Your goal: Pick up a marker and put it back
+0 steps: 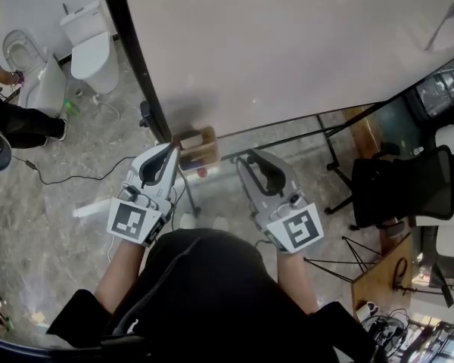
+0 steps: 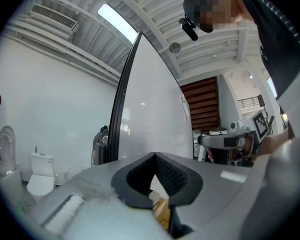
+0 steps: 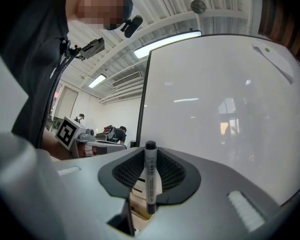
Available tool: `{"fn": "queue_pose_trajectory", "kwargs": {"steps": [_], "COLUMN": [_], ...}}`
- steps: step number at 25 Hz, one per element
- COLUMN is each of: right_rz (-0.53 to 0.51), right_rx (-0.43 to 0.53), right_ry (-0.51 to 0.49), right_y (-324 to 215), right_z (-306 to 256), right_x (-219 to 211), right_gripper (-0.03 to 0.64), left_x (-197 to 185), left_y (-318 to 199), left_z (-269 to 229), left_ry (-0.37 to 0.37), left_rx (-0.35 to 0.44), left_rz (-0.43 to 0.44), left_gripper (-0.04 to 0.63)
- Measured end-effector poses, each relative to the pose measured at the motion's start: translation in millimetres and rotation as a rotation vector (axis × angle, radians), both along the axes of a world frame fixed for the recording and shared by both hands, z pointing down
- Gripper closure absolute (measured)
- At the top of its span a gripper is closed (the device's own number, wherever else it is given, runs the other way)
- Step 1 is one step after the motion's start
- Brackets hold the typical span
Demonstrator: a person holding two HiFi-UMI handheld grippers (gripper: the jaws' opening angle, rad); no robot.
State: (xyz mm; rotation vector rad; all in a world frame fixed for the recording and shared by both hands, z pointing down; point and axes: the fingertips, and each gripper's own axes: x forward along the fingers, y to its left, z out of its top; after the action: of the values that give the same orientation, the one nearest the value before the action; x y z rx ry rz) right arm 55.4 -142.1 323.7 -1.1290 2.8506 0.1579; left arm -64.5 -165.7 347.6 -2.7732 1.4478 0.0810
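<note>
Now right claw (image 3: pixel 149 155) grips an upright marker (image 3: pixel 150 181) near whiteboard (image 3: pixel 215 109); left claw (image 2: pixel 154 157) closed

Marker (image 3: pixel 150 176) stands upright in right gripper (image 3: pixel 149 170), whiteboard (image 3: pixel 220 109) behind it.

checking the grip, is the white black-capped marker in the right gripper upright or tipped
Upright: in the right gripper view the white black-capped marker stands vertical, cap on top, clamped between the jaws of the right gripper.
</note>
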Motion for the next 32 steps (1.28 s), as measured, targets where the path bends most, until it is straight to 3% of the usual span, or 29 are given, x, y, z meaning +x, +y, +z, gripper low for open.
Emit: {"fn": "queue_pose_trajectory", "kwargs": {"steps": [32], "right_rz": [-0.054], "right_rx": [-0.182], "right_ry": [0.032], "right_y": [-48], "right_z": [100], "right_x": [-40], "right_gripper": [0.535], "left_x": [-46], "left_y": [-8], "left_z": [27], "left_ry": [-0.024], "left_rx": [-0.051], "left_rz": [-0.118], "left_gripper": [0.591]}}
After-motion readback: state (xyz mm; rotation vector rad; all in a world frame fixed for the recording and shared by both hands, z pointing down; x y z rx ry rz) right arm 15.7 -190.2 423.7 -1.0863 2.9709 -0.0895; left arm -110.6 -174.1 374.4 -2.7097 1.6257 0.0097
